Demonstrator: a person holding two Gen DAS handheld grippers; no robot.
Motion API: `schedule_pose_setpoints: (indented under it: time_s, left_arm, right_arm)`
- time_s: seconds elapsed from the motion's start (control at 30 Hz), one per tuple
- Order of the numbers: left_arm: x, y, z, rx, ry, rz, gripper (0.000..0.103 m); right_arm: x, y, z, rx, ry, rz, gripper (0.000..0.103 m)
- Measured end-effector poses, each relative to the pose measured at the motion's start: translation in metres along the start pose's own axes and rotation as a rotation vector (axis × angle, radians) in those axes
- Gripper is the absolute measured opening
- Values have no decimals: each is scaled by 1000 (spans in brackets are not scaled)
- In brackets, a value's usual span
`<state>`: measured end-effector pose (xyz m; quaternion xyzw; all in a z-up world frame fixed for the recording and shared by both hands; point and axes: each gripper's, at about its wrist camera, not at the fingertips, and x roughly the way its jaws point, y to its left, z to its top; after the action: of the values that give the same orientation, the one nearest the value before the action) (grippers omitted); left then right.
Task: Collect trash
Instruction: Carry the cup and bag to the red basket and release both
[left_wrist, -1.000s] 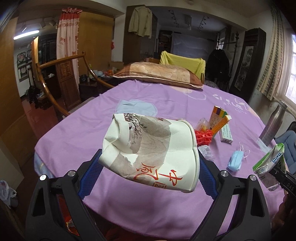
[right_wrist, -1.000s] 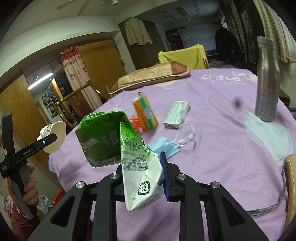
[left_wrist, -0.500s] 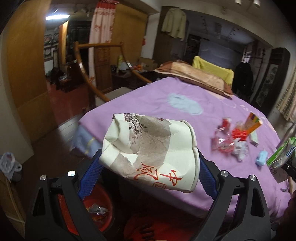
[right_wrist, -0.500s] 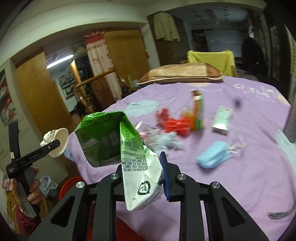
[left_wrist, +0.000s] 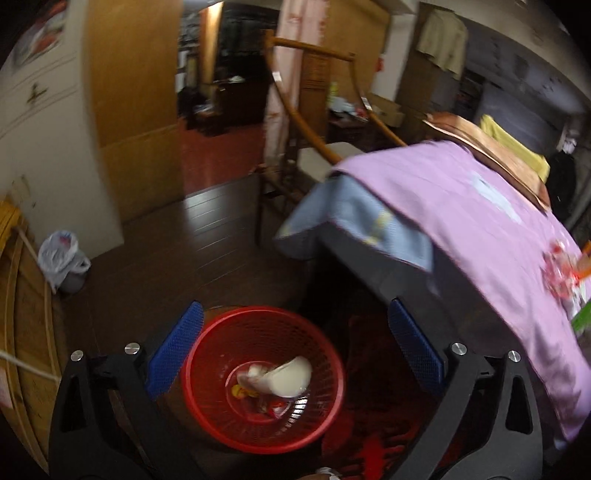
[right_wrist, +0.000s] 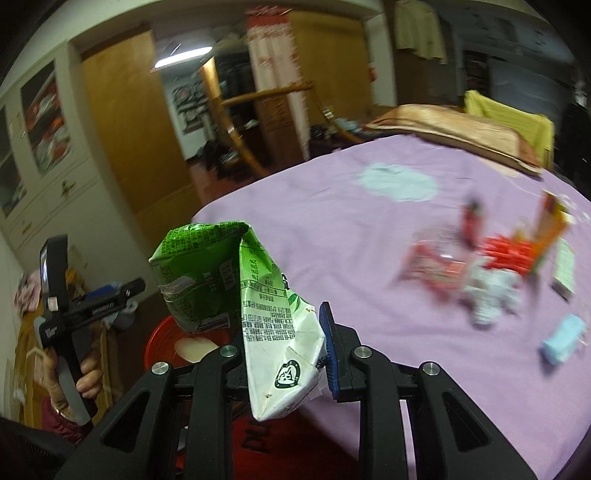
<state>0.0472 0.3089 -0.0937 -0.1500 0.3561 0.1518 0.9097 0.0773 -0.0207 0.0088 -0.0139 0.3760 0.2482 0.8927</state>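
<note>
A round red plastic mesh basket (left_wrist: 263, 373) is seen on the dark floor beside the bed, directly below the left gripper (left_wrist: 293, 345). Inside the basket a crumpled white paper cup (left_wrist: 284, 376) is lying on its side near the middle, over a few small scraps of yellow and red litter that are too blurred to be named. The left gripper's jaws have just been opening and are spread wide, with nothing between the blue pads; the cup is well clear of them, down in the basket.

A flattened green and white drink carton (right_wrist: 243, 306) is pinched by the right gripper (right_wrist: 286, 354), its white lower end clamped between the pads and its green top sticking up and to the left. In the right wrist view the red basket is partly hidden behind the carton, with the pale cup showing in it.

On the purple bedspread (right_wrist: 332, 206) a loose heap of rubbish is left: red wrappers (right_wrist: 436, 264), a crumpled whitish wrapper (right_wrist: 491, 291), what is probably an orange box (right_wrist: 550, 225), and a light blue face mask (right_wrist: 563, 338) lying apart, nearer the bed's edge.
</note>
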Motion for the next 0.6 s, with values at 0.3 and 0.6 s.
schedule_pose_setpoints:
  time_s: [0.3,0.6]
  left_arm:
    - [5,66,-4,-122,1,84,96]
    - [8,107,-5,-184,2,153,96]
  right_arm:
    - [71,104,7,-164,150,160,26]
    - [114,166,12,-235,209,233,57]
